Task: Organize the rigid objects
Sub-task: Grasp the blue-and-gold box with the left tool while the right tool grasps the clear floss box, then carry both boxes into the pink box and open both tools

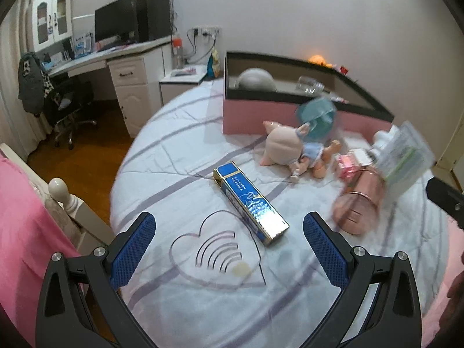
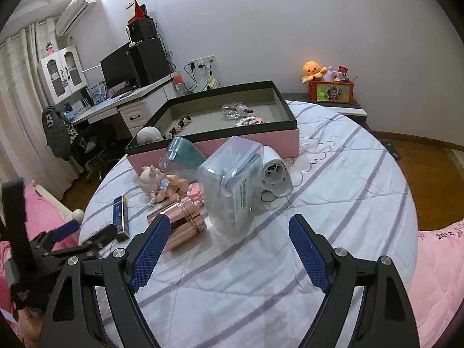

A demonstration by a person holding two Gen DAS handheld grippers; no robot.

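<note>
A long blue and gold box [image 1: 250, 203] lies on the bed just beyond my open, empty left gripper [image 1: 229, 226]; it also shows in the right wrist view [image 2: 121, 216]. A pink pig doll [image 1: 282, 148], a teal-capped item [image 1: 317, 117], a shiny pink cylinder [image 1: 358, 206] and a clear plastic case [image 1: 406, 156] lie to the right. My right gripper [image 2: 227, 226] is open and empty, just short of the clear case [image 2: 232, 179] and the pink cylinder [image 2: 187, 223]. A white round device [image 2: 274, 171] lies behind the case.
A pink storage box with a black rim [image 2: 214, 140] stands at the back of the bed and holds a white ball [image 2: 148, 135], a glass jar [image 2: 233, 110] and small items. A desk with a monitor [image 1: 116, 23] and a chair [image 1: 69, 107] stand left. A bedpost [image 1: 62, 191] is near left.
</note>
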